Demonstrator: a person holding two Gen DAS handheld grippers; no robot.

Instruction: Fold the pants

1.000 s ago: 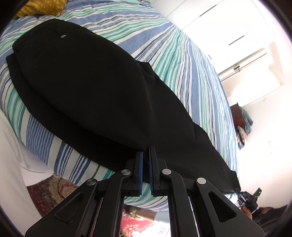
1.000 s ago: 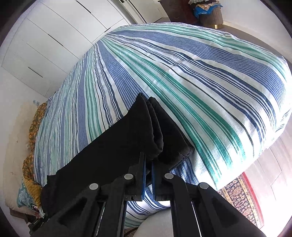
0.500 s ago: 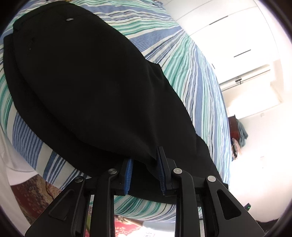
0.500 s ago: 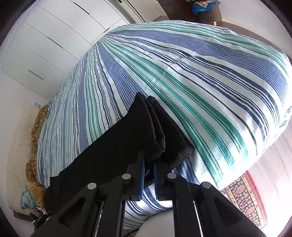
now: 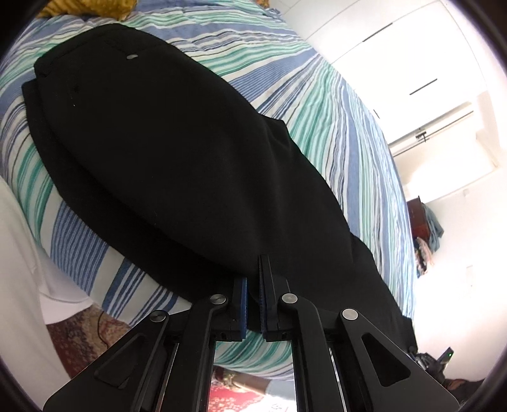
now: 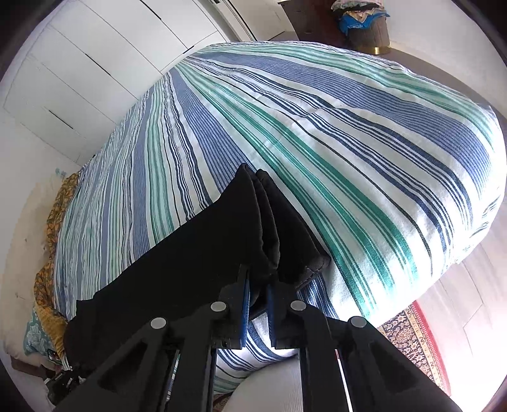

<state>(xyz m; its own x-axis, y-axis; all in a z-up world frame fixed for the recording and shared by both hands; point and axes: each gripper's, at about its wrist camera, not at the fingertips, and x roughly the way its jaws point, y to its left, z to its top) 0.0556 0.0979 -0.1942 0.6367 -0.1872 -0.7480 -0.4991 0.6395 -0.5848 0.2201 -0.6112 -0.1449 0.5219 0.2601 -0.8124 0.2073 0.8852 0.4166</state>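
Left gripper (image 5: 252, 285) pinches pants (image 5: 177, 152) mid-edge — only right gripper (image 6: 256, 286) view shows clamped hems.

We're on two fisheye cameras here, each riding a handheld gripper and peering forward and down along its fingers. From the left wrist we sit close over the near edge of the striped bed (image 5: 332, 104), looking up its length toward the yellow pillow (image 5: 85, 6) at the head end, with the white wardrobe (image 5: 396, 41) off beyond the bed's far side. From the right wrist we hang just as close over the same near edge, but at the foot end, facing across the bed (image 6: 317, 126) to that same wardrobe (image 6: 95, 63). Both views share the bed's striped top and the black pants (image 5: 190, 158) lying along its near edge (image 6: 190, 260).
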